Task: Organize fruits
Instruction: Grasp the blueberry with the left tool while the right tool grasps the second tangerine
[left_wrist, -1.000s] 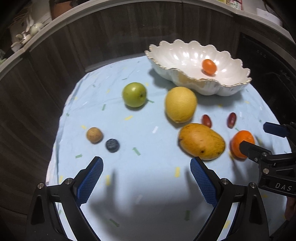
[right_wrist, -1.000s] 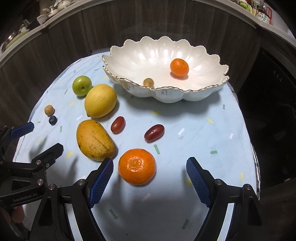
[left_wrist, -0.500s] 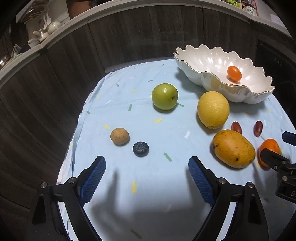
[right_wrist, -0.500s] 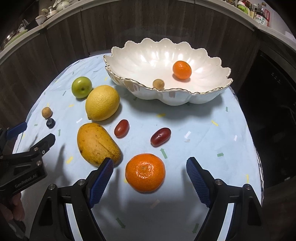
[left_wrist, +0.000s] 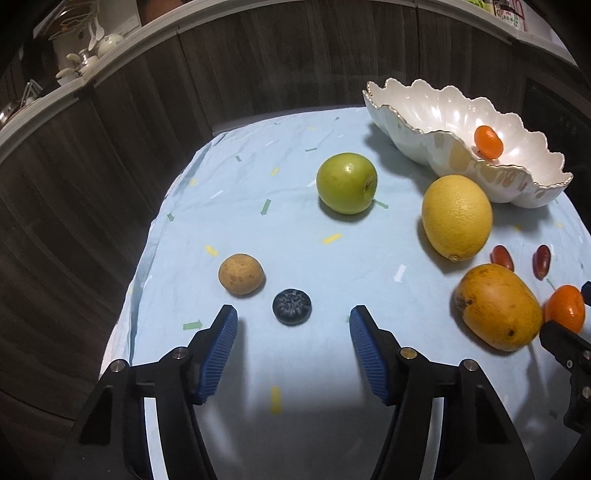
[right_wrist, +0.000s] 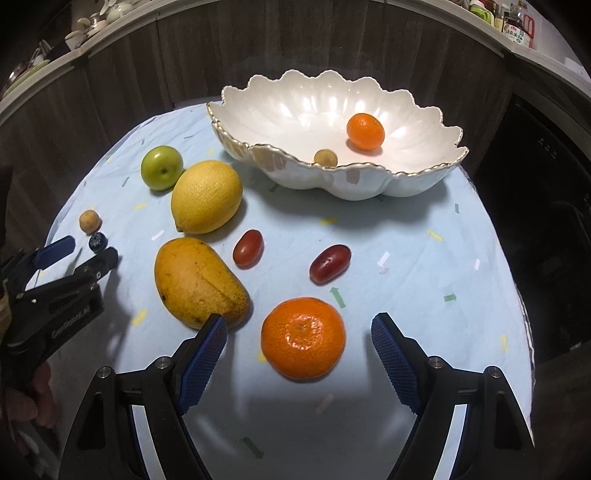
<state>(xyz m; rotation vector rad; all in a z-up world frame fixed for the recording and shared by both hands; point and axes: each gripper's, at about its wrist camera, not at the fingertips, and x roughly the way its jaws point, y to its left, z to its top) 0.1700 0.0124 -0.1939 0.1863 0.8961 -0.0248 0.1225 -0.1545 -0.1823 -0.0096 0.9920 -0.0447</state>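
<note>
While left gripper (left_wrist: 293, 321) jaws just narrowed, nothing pinched yet: blueberry (left_wrist: 292, 306) sits on table right at fingertips, brown fruit (left_wrist: 241, 273) just beside.

Two wrist views, both looking steeply down on your table from close above.

Your left camera looks along its fingers at the table's left part, near the blueberry (left_wrist: 292, 306). Your right camera sits over the near right part, close to the big orange (right_wrist: 303, 338). Both share the lemon (left_wrist: 457, 217), mango (left_wrist: 498, 311), apple (left_wrist: 346, 182) and bowl (left_wrist: 436, 147), and each sees the other gripper at its edge.
</note>
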